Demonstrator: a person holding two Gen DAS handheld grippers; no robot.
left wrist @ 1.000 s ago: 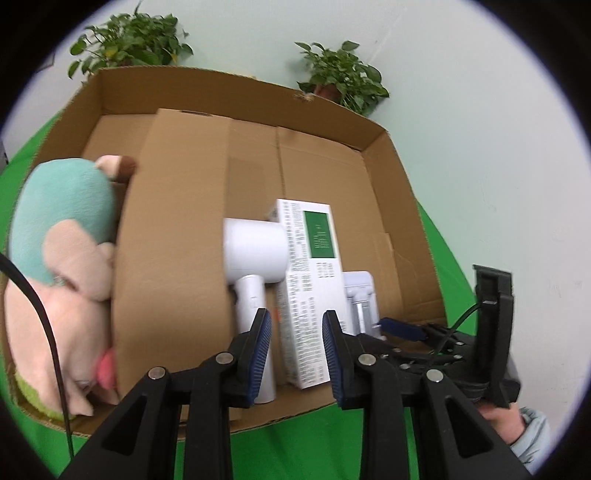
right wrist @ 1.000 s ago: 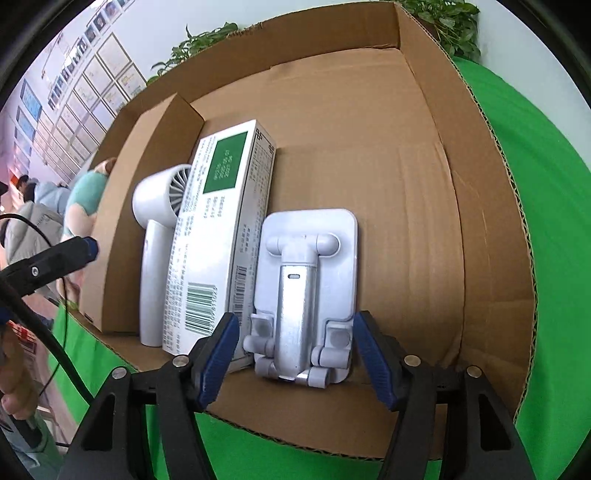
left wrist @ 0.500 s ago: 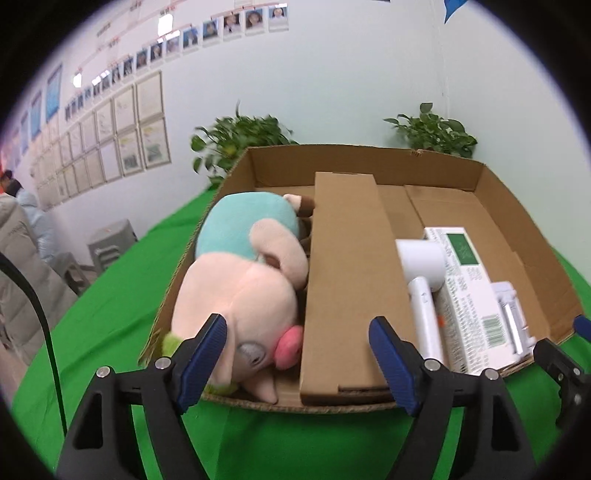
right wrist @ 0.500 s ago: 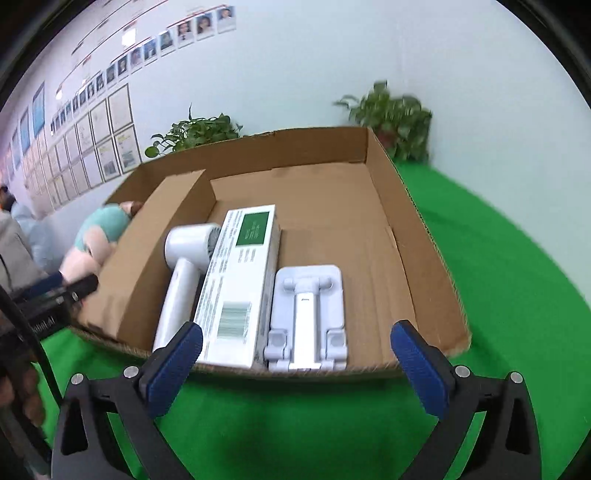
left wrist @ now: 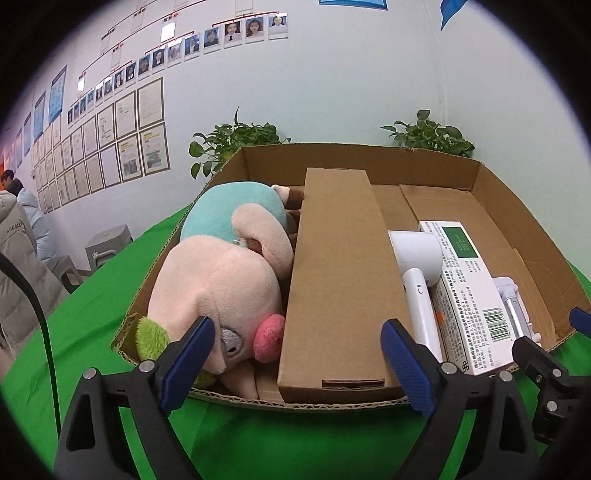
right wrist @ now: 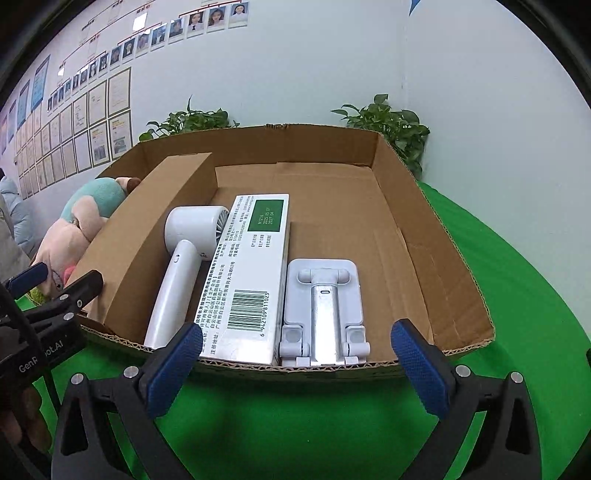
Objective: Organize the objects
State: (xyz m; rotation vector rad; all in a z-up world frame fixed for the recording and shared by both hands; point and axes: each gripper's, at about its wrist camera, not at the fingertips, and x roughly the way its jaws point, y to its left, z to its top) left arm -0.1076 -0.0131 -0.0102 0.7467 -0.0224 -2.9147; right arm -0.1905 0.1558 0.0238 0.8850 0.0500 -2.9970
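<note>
Green cloth covers the tabletop [right wrist: 517,295] edge to edge, smooth, running up to a pale wall [left wrist: 332,92] hung with rows of framed papers [left wrist: 110,147] and small portrait photos [left wrist: 229,33]; two leafy potted plants [right wrist: 388,122] sit behind, people in puffy coats [left wrist: 18,229] at far left near a grey stool [left wrist: 107,243]. Open shallow cardboard box [right wrist: 424,258] lies flat on the cloth, split by a long cardboard divider [left wrist: 336,277]. Left compartment: plush toy [left wrist: 221,284], pink with teal back, fills it, nose touching the divider. Right compartment, side by side and touching: white hair dryer [right wrist: 184,269] just beside the divider, white carton with green label and barcode [right wrist: 251,280] in the middle, white folding phone stand [right wrist: 325,306] to the right, rest of the floor bare cardboard. Left gripper [left wrist: 299,362] hovers over the near box edge, jaws wide and opening, nothing pinched, plush nose and divider end seen in the gap beyond them. Right gripper [right wrist: 299,369] sits short of the near wall, jaws spread full, nothing held, carton and stand seen beyond the gap.
</note>
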